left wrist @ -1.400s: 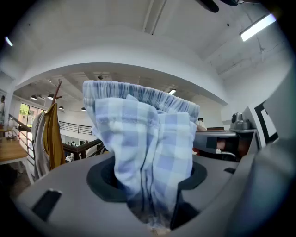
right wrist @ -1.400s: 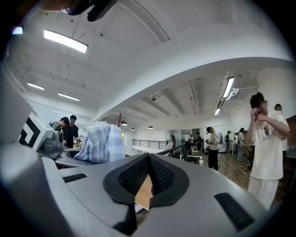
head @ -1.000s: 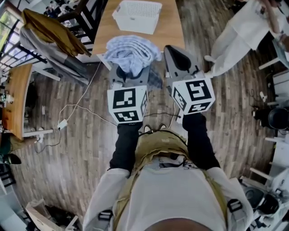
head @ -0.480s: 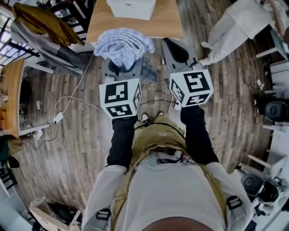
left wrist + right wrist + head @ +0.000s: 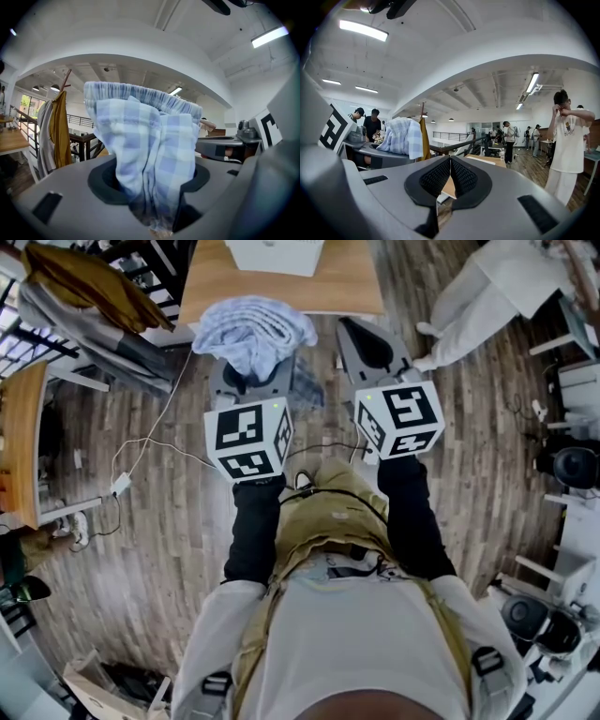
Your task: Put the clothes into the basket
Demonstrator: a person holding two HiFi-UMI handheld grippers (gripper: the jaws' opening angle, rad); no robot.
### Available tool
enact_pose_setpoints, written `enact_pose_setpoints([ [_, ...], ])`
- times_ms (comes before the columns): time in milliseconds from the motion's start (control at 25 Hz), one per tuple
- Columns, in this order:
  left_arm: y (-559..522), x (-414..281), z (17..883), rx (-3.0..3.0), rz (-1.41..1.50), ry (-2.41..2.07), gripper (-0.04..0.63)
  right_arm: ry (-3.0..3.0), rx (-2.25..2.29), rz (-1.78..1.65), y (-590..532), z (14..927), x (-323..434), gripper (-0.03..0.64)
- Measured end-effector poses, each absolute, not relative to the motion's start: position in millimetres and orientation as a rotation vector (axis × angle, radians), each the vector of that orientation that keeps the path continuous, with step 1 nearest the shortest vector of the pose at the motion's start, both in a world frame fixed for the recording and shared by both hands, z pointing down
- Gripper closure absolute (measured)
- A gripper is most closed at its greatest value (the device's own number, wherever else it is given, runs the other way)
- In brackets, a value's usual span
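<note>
1. left gripper point(image 5: 152, 201) clamped on blue checked clothes point(image 5: 145, 140), bunched at 12 o'clock above jaws.
2. right gripper point(image 5: 450, 178) pressed closed, empty, at 3 o'clock of clothes.
3. white basket point(image 5: 275, 254) on table point(image 5: 352, 287) at 12 o'clock.

Clothes point(image 5: 253, 329) in left gripper point(image 5: 154, 206), right gripper point(image 5: 450, 161) alongside at right; basket point(image 5: 275, 254) on table point(image 5: 347, 287) ahead.

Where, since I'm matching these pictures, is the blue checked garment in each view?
Head view: garment top centre, near the table edge.
Left gripper view: centre, clamped between the jaws.
Right gripper view: left of centre.
Shared landmark: hanging mustard coat.
</note>
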State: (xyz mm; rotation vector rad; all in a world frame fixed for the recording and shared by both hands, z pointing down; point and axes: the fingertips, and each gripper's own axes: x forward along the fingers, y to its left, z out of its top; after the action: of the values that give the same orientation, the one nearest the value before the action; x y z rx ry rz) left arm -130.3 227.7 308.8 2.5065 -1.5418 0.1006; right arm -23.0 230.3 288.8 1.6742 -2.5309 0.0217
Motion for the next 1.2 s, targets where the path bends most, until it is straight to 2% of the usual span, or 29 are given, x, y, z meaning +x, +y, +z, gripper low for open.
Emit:
enact_pose_setpoints([
  [520,183,-129,328,2.484,0.125,-1.575,0.333,-2.547,1.672,0.058,173,309,-9,0.595],
  [1200,-38,-75,339,2.430,0.176,-1.637,0.333,-2.589,1.602,0.161,-54,328,45,0.595],
])
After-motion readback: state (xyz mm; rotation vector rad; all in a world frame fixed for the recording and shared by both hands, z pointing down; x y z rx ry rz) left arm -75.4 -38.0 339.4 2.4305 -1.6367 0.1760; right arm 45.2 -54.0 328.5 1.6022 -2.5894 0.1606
